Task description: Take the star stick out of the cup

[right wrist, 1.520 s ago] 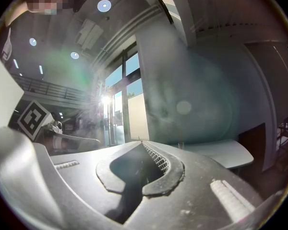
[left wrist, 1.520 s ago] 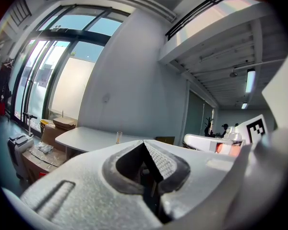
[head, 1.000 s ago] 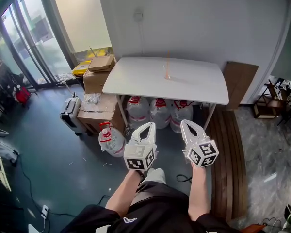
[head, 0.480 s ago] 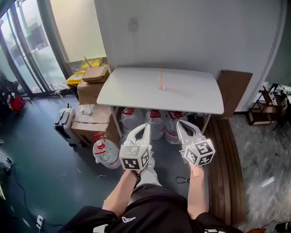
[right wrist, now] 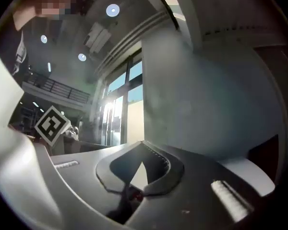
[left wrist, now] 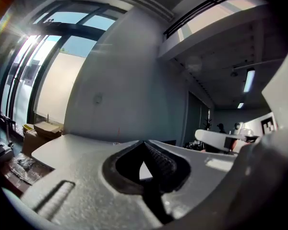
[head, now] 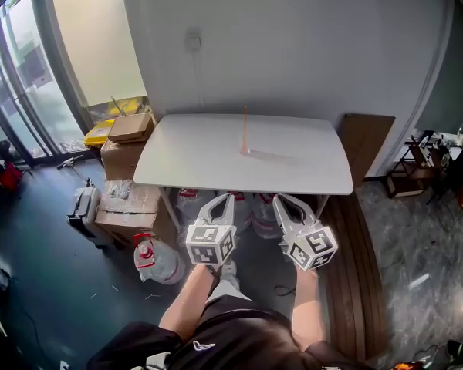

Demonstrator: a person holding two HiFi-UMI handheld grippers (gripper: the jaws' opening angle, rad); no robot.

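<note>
White table (head: 309, 160), frame centre: star stick (head: 245, 126) looks thin, light, tippy in its cup (head: 245, 150); pinch the shaft high. Your left gripper (head: 223, 197), right gripper (head: 280, 199): clenched, empty.

The worktop (head: 293, 168) is smooth, matt white, and the boxes (head: 127, 127) beside it are plain brown cardboard. The left tongs (left wrist: 144, 143) are grainy matt plastic with ribbed black pads (left wrist: 163, 164); the floor (head: 417, 230) at right looks polished stone.

Star stick (head: 245, 128) on table (head: 309, 160): star shape too small to tell. Cup (head: 245, 151) at its base only a smudge. Water bottles (head: 251, 206) below partly behind my fingers (head: 214, 210).
</note>
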